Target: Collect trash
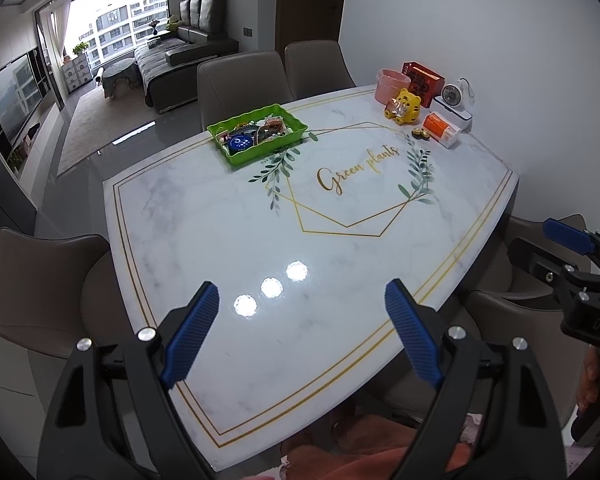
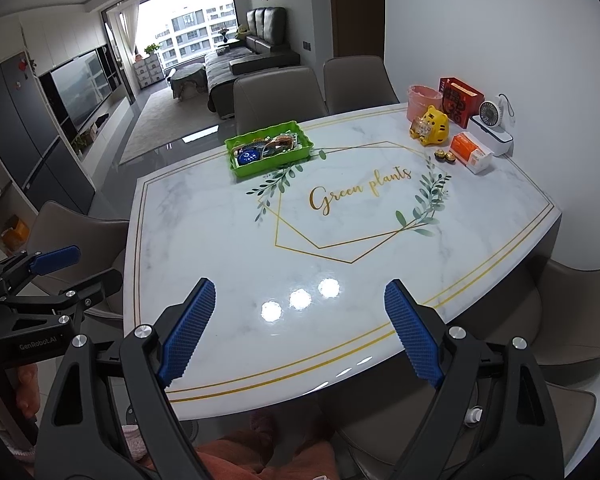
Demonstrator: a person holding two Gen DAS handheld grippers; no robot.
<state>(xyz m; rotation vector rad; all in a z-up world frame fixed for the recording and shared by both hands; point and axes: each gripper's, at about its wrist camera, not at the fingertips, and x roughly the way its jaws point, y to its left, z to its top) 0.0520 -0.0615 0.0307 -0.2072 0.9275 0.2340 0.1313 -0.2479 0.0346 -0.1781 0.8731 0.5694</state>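
Marble table (image 1: 220, 240), green tray (image 1: 288, 142) holding trash, both grippers open, empty

The table (image 1: 204, 240) is topped with a glossy, marble-patterned white surface in which ceiling lights are mirrored, and gold lines and leaves are printed on it. The tray (image 1: 290, 130) looks to be made of shiny green plastic with a scalloped rim. The left gripper (image 1: 302, 334) and right gripper (image 2: 300, 332) are built of matt black plastic with bright metal screws, and their pads (image 2: 190, 330) are covered with ribbed blue rubber-like material. The chairs (image 1: 236, 76) are upholstered in smooth, taupe leather-like material. The pink bin (image 1: 392, 86) appears matt.
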